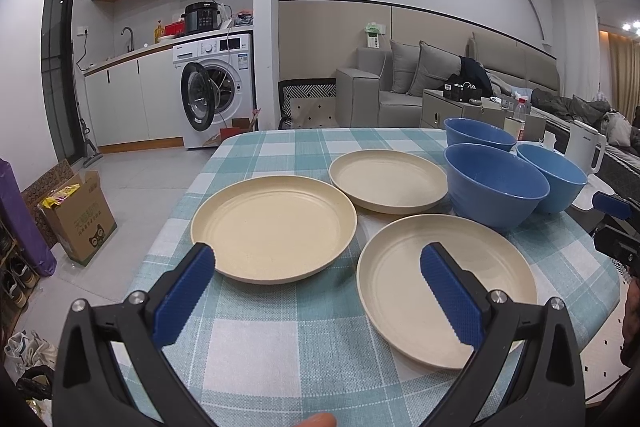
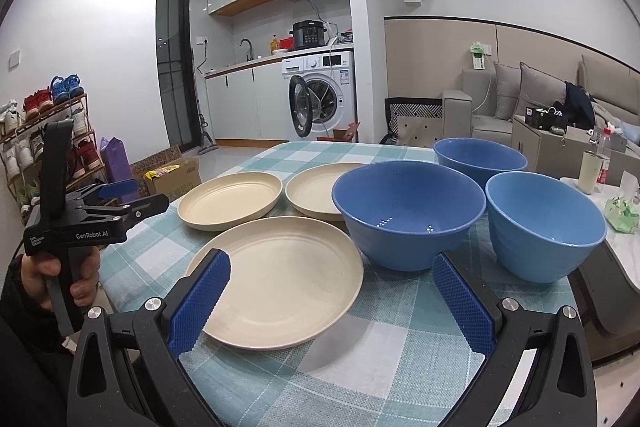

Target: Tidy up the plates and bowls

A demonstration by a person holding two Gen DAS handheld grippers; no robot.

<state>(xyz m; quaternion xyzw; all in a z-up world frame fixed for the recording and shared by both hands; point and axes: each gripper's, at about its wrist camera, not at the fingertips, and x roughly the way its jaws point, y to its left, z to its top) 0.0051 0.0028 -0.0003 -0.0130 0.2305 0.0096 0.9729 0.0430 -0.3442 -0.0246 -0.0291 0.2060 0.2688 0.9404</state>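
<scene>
Three cream plates (image 1: 274,233) and three blue bowls (image 2: 408,215) sit separately on a checked surface (image 1: 288,343), nothing stacked yet. The left gripper (image 1: 318,259) and right gripper (image 2: 332,267) hover with jaws released, empty; all sorting appears left to do.

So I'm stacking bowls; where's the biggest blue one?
The biggest blue bowl sits mid-table in the right wrist view, right of the nearest plate.
</scene>
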